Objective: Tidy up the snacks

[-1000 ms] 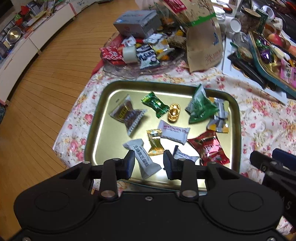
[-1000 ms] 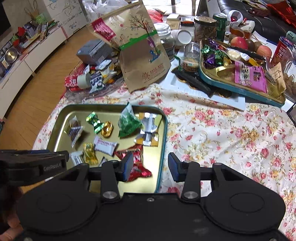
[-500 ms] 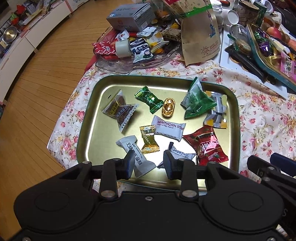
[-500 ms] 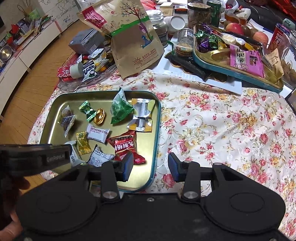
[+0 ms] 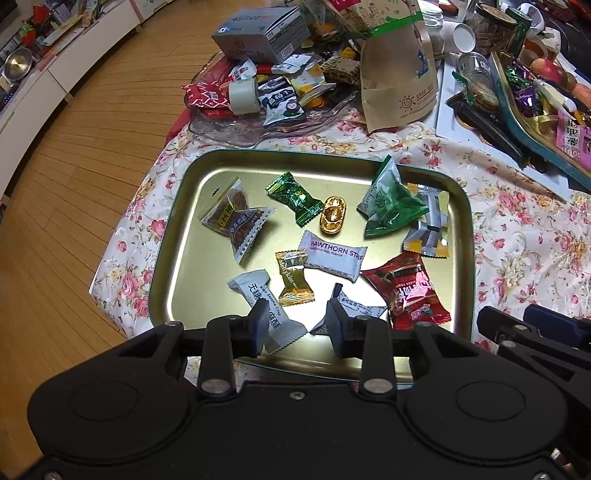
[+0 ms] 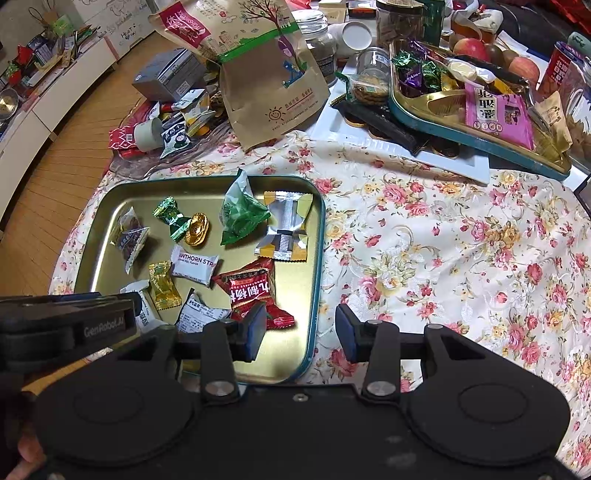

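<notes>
A gold tray with a teal rim point(image 5: 466, 236) point(image 6: 320, 236) lies on the floral cloth. It holds several wrapped snacks: a red packet point(image 5: 406, 288) point(image 6: 255, 291), a white hawthorn strip point(image 5: 334, 254), a gold ingot candy point(image 5: 332, 219), a green bag point(image 5: 391, 206) and a white sesame crisp packet point(image 5: 255, 291). My left gripper point(image 5: 297, 325) hovers open over the tray's near edge, above the white packets, gripping nothing. My right gripper point(image 6: 301, 328) stands open and empty over the tray's near right corner, beside the red packet.
Behind the tray are a glass plate of snacks point(image 5: 229, 131), a grey box point(image 5: 262, 33) and a brown paper bag point(image 6: 266, 74). A second teal tray point(image 6: 480, 144) on a white board, jars and fruit fill the back right. The table edge and wood floor lie left.
The right view has slid slightly, so the tray sits a little higher in it than a second ago. The left gripper has held still. Both jaws keep the same width.
</notes>
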A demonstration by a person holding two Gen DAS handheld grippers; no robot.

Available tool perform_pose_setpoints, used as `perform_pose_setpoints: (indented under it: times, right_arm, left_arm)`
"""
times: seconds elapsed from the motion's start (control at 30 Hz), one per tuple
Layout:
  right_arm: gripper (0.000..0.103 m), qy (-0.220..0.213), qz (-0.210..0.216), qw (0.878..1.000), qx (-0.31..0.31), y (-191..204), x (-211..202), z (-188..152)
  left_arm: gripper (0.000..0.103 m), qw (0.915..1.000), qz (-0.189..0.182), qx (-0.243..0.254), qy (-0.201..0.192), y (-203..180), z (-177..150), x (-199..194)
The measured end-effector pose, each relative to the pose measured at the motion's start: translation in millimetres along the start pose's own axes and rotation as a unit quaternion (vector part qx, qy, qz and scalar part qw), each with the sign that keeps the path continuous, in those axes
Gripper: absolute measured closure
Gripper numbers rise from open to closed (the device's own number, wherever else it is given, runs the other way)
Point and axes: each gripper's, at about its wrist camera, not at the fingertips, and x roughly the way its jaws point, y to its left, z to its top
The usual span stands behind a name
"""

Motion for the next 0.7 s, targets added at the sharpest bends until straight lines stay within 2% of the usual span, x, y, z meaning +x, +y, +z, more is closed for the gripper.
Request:
perform_pose_setpoints:
  times: [0.7]
  right_arm:
    - [0.059, 0.000, -0.002, 1.000, 0.000, 1.2, 1.3, 1.3]
  left_arm:
    - [0.059, 1.0000, -0.001, 0.001, 0.000, -0.5, -1.4, -1.0]
